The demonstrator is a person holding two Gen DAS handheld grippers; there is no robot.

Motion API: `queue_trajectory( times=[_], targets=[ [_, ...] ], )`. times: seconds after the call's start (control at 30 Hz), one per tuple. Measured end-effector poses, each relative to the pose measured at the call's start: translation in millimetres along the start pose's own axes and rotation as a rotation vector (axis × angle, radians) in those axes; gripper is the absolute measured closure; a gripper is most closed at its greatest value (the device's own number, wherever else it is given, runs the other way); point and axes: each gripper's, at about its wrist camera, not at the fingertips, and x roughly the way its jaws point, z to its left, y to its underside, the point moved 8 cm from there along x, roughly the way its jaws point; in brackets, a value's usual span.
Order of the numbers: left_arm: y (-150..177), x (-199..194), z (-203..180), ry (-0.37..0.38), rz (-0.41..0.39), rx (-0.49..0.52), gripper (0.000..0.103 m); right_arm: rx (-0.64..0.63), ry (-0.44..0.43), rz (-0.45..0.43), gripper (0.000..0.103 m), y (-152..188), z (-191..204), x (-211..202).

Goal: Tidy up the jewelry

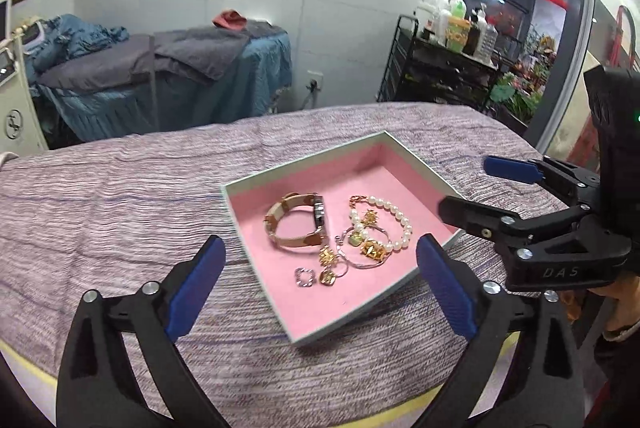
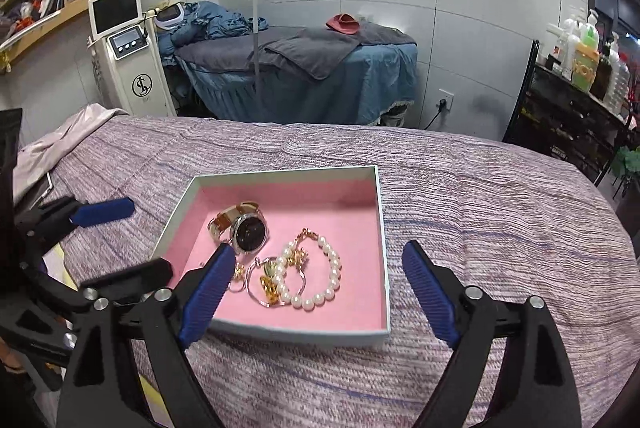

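My left gripper [image 1: 320, 284] and right gripper [image 2: 320, 292] both stand wide open and hold nothing, hovering over the near edge of the pink-lined box [image 1: 362, 141] on the woven bedspread [image 1: 120, 212]. The watch [image 2: 245, 230], pearl bracelet [image 2: 320, 280] and gold earrings [image 1: 330, 260] lie inside, bunched together. I judge the gathering done; next I would need a fine pinch to spread the tangled pieces apart.

A beauty salon: draped treatment beds [image 2: 320, 68], a screened skincare machine [image 2: 128, 48], and a cart of lotion bottles [image 1: 456, 24].
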Motion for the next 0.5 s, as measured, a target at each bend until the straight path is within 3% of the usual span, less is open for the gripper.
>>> queue_trajectory(
  times=[0.1,0.27,0.5],
  targets=[
    [16.2,-26.7,4.7,-0.033,-0.043,0.001,0.006,-0.021,0.028,-0.023,0.007,10.1,3.5,-17.8],
    [49.1,-79.1,13.0,-0.124,-0.108,0.020,0.006,-0.059,0.051,-0.058,0.007,37.8,14.7,-54.6],
    [97.2,-149.0,-8.5,-0.158,-0.153,0.048,0.006,-0.119,0.103,-0.178,0.007,73.3,45.9,-124.3]
  ],
)
